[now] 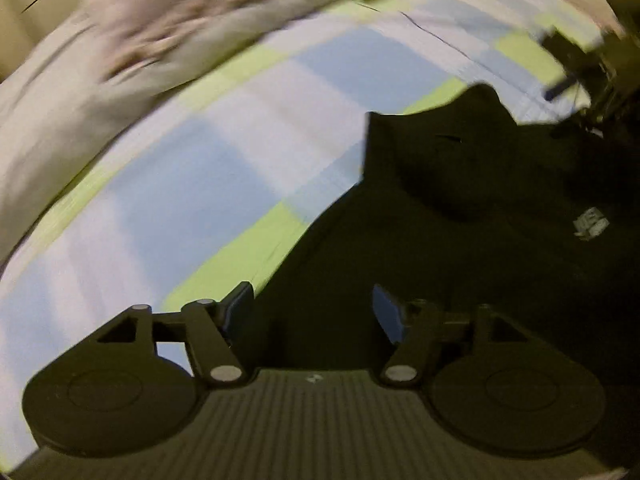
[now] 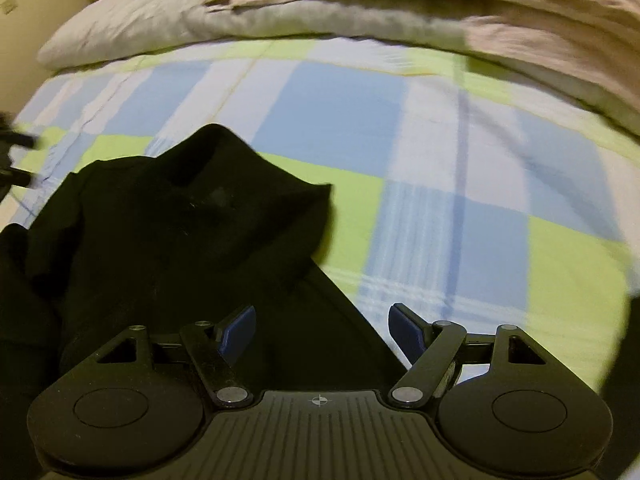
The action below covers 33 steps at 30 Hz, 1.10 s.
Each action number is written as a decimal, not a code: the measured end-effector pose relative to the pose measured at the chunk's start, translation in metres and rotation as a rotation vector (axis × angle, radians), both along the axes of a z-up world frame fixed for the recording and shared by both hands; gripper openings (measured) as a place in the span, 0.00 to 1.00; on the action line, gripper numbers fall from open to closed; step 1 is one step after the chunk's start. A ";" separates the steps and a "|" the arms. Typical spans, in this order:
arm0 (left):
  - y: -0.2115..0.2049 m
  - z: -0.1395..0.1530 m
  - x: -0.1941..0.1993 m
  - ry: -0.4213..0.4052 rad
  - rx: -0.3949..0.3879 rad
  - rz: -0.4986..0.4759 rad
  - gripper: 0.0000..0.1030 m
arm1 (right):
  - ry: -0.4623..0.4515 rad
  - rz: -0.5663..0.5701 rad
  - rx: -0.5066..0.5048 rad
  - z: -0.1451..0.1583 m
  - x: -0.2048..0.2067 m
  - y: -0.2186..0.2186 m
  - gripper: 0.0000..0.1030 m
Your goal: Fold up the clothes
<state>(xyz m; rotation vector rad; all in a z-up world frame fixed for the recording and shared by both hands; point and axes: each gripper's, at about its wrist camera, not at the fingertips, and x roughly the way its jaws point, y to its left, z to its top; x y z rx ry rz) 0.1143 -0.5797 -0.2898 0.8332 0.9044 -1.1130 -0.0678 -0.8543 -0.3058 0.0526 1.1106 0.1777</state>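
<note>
A: Looking from the left gripper (image 1: pixel 314 312), the jaws stand spread and hold nothing; the black garment (image 1: pixel 460 240) lies under them and runs up to the right.

B: The right gripper (image 2: pixel 322 330) is spread and empty too, over the garment's right edge on the checked bedsheet (image 2: pixel 440 160). Both hands seem equally near.

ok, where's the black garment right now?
The black garment lies on the checked sheet: lower right in the left wrist view, lower left in the right wrist view, with the grey duvet beyond it.
</note>
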 end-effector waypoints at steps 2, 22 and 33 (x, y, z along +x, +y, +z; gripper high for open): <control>-0.029 -0.029 0.016 0.012 0.036 -0.034 0.64 | 0.000 0.039 0.027 -0.016 0.015 0.000 0.74; -0.018 0.088 0.114 -0.024 -0.262 0.254 0.09 | -0.284 0.113 0.028 0.101 0.139 0.023 0.08; 0.026 0.035 0.105 0.060 -0.136 0.459 0.50 | -0.305 -0.112 0.030 0.057 0.135 0.044 0.55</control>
